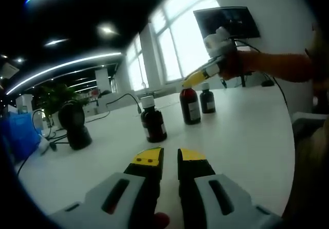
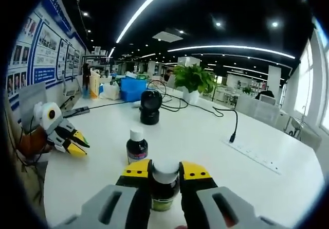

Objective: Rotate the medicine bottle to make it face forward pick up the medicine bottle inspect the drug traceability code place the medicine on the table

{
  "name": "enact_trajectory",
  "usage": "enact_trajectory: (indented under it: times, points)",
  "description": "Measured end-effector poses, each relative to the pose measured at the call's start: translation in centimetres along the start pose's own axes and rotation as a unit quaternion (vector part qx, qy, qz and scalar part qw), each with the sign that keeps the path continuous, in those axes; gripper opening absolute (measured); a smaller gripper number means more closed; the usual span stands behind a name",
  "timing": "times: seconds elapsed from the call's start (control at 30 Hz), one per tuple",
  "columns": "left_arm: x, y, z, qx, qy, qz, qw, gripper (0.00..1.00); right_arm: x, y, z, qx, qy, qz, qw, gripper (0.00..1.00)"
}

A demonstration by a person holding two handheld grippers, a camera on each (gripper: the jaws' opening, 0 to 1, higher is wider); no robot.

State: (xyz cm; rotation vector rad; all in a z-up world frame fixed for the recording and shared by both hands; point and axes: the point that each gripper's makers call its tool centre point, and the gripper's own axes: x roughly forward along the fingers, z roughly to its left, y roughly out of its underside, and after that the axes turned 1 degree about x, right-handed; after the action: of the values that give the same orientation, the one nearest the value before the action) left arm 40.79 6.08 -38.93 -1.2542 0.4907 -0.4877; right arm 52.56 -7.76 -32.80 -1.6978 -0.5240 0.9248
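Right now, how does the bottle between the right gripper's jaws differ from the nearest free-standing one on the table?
The gripped bottle sits between the right gripper jaws, which close on it just below its cap; the free bottle stands alone on the table, untouched.

The gripped bottle is partly hidden by the jaws; the free bottle shows from cap to label.

Both are upright dark bottles with white caps.
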Motion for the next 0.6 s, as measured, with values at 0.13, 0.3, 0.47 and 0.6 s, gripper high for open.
enact_trajectory:
  times: [0.13,0.3,0.47,0.6]
  points:
    - [-0.02,-0.04,-0.06,0.000,0.001,0.000,1.0000,0.05,0.05,-0.01,0.19,-0.003,0.019,0.004,0.9998,0.17]
    - [-0.02,-0.04,-0.10,0.000,0.001,0.000,1.0000,0.05,-0.10,0.05,0.10,-0.006,0.054,0.008,0.9985,0.17]
    - [-0.01,-0.02,-0.18,0.002,0.003,0.000,1.0000,0.05,-0.13,0.07,-0.03,0.000,0.079,0.012,0.9968,0.17]
    - [-0.01,-0.01,-0.16,0.002,0.002,0.000,1.0000,0.05,-0.10,0.07,-0.04,0.006,0.101,0.013,0.9948,0.17]
